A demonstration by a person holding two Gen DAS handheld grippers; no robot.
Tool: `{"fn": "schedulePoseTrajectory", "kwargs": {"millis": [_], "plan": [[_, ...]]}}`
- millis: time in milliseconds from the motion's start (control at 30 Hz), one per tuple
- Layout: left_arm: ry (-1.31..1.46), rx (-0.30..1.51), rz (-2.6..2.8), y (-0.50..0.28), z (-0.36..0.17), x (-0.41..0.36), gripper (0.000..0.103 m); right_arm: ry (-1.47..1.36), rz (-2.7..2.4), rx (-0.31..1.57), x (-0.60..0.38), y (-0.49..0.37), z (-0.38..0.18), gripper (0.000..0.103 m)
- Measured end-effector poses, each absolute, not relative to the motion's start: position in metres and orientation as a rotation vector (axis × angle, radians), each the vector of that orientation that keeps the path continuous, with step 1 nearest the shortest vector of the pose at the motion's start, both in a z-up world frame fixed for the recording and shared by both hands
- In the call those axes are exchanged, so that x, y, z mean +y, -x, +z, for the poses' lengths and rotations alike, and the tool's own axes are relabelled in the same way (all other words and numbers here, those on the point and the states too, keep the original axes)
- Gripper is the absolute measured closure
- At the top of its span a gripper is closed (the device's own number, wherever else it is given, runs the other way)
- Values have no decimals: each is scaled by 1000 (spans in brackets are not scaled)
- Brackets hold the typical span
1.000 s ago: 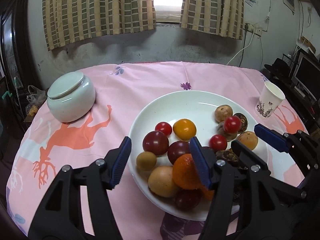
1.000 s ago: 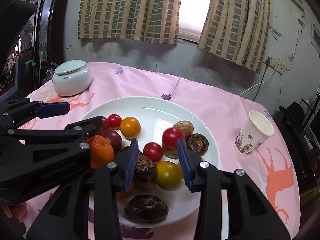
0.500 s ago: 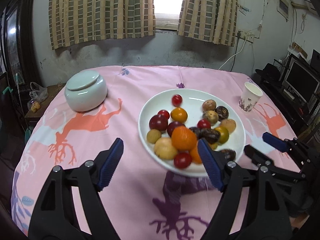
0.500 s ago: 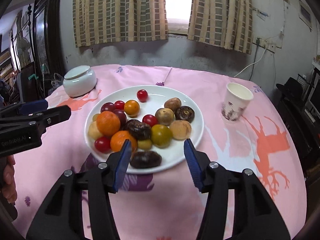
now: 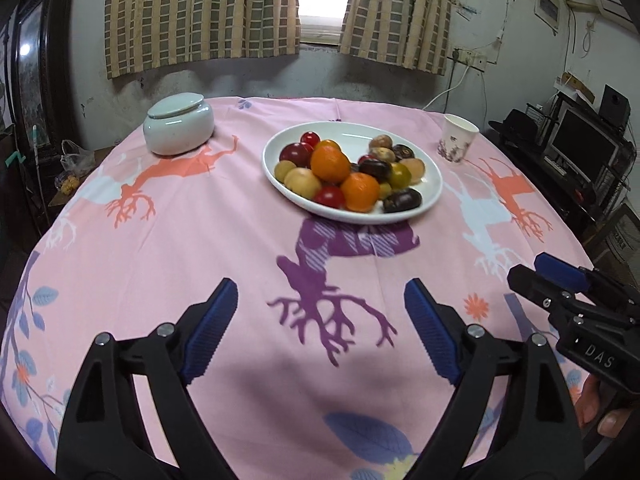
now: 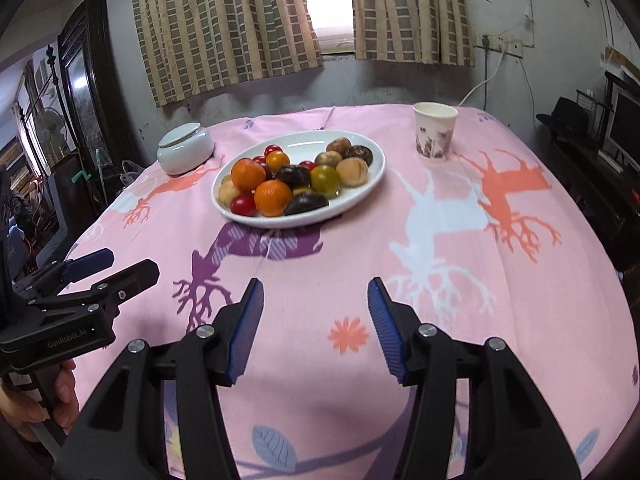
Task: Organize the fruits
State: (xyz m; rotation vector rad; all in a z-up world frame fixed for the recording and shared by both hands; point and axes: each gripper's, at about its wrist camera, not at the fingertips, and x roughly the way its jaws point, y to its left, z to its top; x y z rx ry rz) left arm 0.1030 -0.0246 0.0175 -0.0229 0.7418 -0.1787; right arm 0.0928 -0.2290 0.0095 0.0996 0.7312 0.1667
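A white plate [image 5: 434, 190] [image 6: 372, 178] sits mid-table, piled with fruit: two oranges [image 5: 330, 164] [image 6: 248, 174], red tomatoes [image 5: 329, 197], dark plums, brown and yellow fruits. My left gripper [image 5: 320, 316] is open and empty, held over the pink cloth well in front of the plate; it also shows at the left of the right wrist view [image 6: 116, 268]. My right gripper [image 6: 316, 316] is open and empty, also near the table's front; it shows at the right of the left wrist view [image 5: 548, 272].
A lidded pale ceramic jar [image 5: 178, 128] [image 6: 185, 154] stands at the far left. A paper cup [image 5: 458, 145] [image 6: 434, 130] stands at the far right. The round table wears a pink deer-print cloth [image 5: 224, 216]. Dark furniture and a monitor [image 5: 580, 148] flank the table.
Both grippers have pulled back from the plate toward the table's front edge. They stay open and empty. The fruits lie still on the plate.
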Motion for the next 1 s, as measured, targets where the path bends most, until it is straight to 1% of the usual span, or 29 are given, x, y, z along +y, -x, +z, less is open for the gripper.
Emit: {"fn": "schedulePoseTrajectory", "kwargs": {"millis": [167,367,400,467,600,767,1000], "plan": [[-11,727,-181,-87,11,-34,15,-105,145,758,-233,-81,-7,48],[-30,734,-170,-84,0,-40,14,-137,128,783,-241,-80,-26,48],[-39,730,-163,-84,-2,-41,13,-134,129,785,-240,-80,-27,48],[-57,719,-145,-84,-5,-42,9,-122,129,779,-239,-80,-27,48],[-101,721,-113,-85,-11,-43,6,-84,129,759,-235,-77,-22,48],[-110,732,-125,-82,-13,-44,6,-76,153,764,-230,-73,-19,48],[-90,739,-170,-76,-13,-47,2,-64,164,776,-224,-71,-19,48]]}}
